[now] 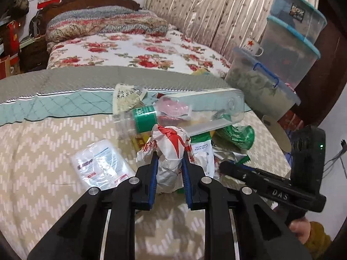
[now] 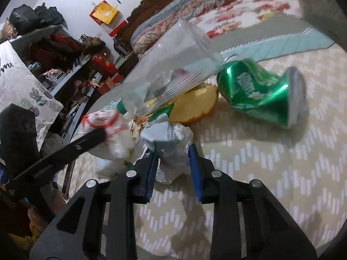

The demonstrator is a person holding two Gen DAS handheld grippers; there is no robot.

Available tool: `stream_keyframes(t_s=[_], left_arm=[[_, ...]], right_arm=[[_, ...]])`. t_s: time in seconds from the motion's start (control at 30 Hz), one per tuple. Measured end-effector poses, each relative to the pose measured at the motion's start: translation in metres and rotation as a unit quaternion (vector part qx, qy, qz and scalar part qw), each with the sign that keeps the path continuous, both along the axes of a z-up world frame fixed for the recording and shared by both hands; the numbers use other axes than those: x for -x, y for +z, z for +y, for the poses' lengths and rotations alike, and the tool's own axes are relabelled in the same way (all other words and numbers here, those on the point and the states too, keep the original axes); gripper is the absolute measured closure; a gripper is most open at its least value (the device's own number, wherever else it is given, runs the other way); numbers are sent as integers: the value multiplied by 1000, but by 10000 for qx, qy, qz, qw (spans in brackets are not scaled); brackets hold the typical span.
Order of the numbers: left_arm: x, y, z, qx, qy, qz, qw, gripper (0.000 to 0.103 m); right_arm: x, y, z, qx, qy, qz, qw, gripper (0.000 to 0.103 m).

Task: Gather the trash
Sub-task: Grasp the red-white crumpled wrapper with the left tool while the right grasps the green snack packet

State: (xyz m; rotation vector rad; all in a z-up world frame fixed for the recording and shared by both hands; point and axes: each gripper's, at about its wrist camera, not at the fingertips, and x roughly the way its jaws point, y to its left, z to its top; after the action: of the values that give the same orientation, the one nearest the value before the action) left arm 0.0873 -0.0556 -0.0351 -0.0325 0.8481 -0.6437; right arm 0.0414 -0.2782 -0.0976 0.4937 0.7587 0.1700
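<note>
Left tongs (image 1: 169, 162) clamped on red-printed wrapper (image 1: 171, 143), right tongs (image 2: 173, 151) on crumpled paper (image 2: 171, 138)

Crumpled red-and-white wrapper (image 1: 171, 149), grey paper wad (image 2: 171, 138), dented green can (image 2: 258, 93) on its side, heaped on the bed (image 1: 43, 143).

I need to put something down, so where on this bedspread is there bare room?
Bare bedspread lies below the green can; more lies left of the clear packet. The middle is crowded around the clear bottle.
</note>
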Motion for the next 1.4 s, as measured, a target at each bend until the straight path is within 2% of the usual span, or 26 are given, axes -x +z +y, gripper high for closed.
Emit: stream_keyframes(t_s=[0.1, 0.27, 0.43, 0.53, 0.6, 0.67, 0.73, 0.83, 0.9, 0.97, 1.03, 1.17, 1.23, 1.3, 1.37, 1.4], left_arm=[[11, 3, 13, 192, -138, 36, 9997, 84], [40, -2, 13, 293, -488, 118, 9983, 84], [63, -11, -14, 127, -903, 192, 9957, 84], [75, -15, -28, 14, -1059, 212, 9941, 84], [79, -17, -33, -107, -1062, 224, 9940, 84], [82, -19, -29, -168, -987, 211, 9947, 84], [81, -20, -23, -191, -875, 191, 9958, 84], [72, -24, -11, -213, -651, 256, 9973, 84], [64, -30, -4, -199, -523, 365, 9978, 84], [61, -33, 1, -134, -472, 395, 9980, 84], [60, -33, 2, -107, -457, 368, 9982, 84], [64, -34, 0, -214, -521, 236, 9981, 84], [64, -34, -1, -254, -565, 193, 9979, 84], [65, -35, -3, -253, -587, 194, 9978, 84], [66, -35, -5, -244, -588, 195, 9978, 84], [65, -35, -5, -221, -585, 208, 9978, 84]], right_arm=[[24, 1, -6, 283, -206, -82, 9994, 73], [70, -4, -31, 188, -602, -99, 9980, 73], [108, -3, -47, 160, -978, -161, 9949, 73], [132, -1, -57, 338, -1313, -176, 9906, 72], [140, 0, -64, 500, -1502, -114, 9873, 68], [144, 2, -68, 460, -1674, -105, 9848, 24], [149, 11, -69, 411, -1795, -383, 9822, 22], [135, 32, -52, 630, -1488, -672, 9846, 26], [117, 40, -37, 701, -1144, -707, 9884, 30], [93, 39, -19, 759, -679, -555, 9932, 39], [61, 28, -1, 890, -319, -211, 9953, 44], [12, -3, 4, 598, -222, 506, 9967, 49], [3, -4, 7, 632, -254, 446, 9967, 49], [-2, -5, 15, 578, -60, 424, 9974, 61], [-4, -6, 27, 718, 139, 399, 9965, 85], [-4, -7, 28, 753, 170, 380, 9963, 87]])
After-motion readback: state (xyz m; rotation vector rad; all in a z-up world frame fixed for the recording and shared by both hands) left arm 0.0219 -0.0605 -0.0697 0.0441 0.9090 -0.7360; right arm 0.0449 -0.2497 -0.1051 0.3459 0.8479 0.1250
